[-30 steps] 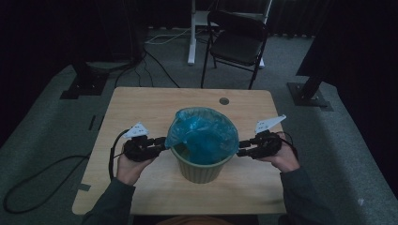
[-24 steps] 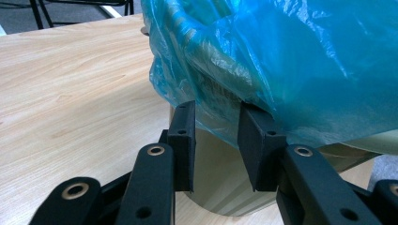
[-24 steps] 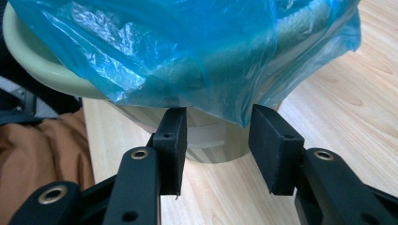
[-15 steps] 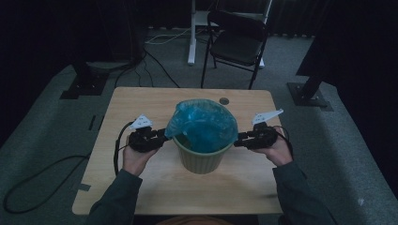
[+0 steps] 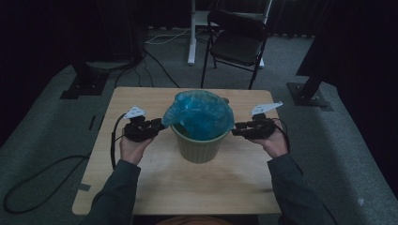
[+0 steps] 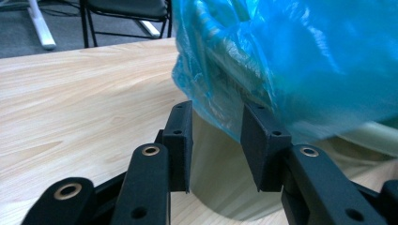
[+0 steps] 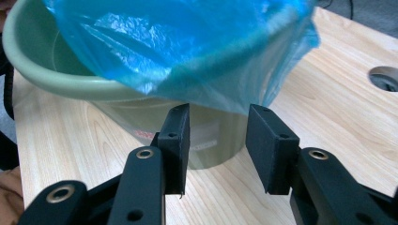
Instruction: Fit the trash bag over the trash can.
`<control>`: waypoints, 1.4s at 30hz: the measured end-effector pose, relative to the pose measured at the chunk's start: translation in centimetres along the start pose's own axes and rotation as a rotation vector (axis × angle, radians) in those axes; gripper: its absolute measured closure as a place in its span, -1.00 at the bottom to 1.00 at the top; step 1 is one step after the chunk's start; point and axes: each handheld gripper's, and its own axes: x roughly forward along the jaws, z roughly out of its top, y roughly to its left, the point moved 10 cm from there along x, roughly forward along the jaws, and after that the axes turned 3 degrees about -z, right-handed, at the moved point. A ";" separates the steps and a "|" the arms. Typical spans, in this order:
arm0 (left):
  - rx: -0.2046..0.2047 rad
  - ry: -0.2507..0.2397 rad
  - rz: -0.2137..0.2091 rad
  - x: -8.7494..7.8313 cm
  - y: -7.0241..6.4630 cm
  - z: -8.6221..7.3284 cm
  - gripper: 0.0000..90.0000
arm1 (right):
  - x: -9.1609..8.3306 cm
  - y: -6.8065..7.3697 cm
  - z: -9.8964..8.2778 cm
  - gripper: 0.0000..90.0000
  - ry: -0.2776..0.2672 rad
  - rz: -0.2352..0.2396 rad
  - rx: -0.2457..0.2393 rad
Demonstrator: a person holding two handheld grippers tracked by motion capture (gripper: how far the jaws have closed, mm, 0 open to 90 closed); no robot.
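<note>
A pale green bin (image 5: 197, 147) stands mid-table with a blue plastic bag (image 5: 199, 115) lining it and draped over its rim. My left gripper (image 5: 162, 125) is at the bin's left side, level with the rim. In the left gripper view its jaws (image 6: 216, 126) have just been opening; the bag's hanging edge (image 6: 211, 93) lies between the tips, and the pads do not press it. My right gripper (image 5: 234, 127) is at the bin's right side. Its jaws (image 7: 218, 126) stand open just under the bag's edge (image 7: 225, 101), after narrowing slightly.
The wooden table (image 5: 141, 187) has a round hole (image 7: 385, 77) at its far side behind the bin. A black folding chair (image 5: 237, 40) and a white stand leg (image 5: 191, 33) are beyond the table. Cables (image 5: 112, 145) trail from the left gripper.
Both hands have slid along the bin's sides toward the table's far edge. The bag's rim now bulges higher over the bin.
</note>
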 end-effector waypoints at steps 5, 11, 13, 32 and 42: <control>0.005 -0.030 -0.004 -1.6 -0.1 0.2 0.38 | -1.8 -0.7 0.3 0.36 -0.040 -0.020 0.019; 0.038 -0.034 -0.029 -2.7 -1.1 0.0 0.33 | -2.8 -0.9 1.5 0.36 -0.096 -0.014 0.033; 0.040 -0.033 -0.029 -2.8 -1.3 0.0 0.32 | -2.8 -0.8 1.6 0.35 -0.100 -0.011 0.034; 0.085 -0.036 -0.044 -1.4 -2.8 1.0 0.83 | -1.2 0.2 4.2 0.84 -0.140 0.039 0.029; 0.097 -0.043 -0.034 -1.6 -3.0 0.8 0.96 | -2.1 0.3 3.4 0.80 -0.152 0.050 0.034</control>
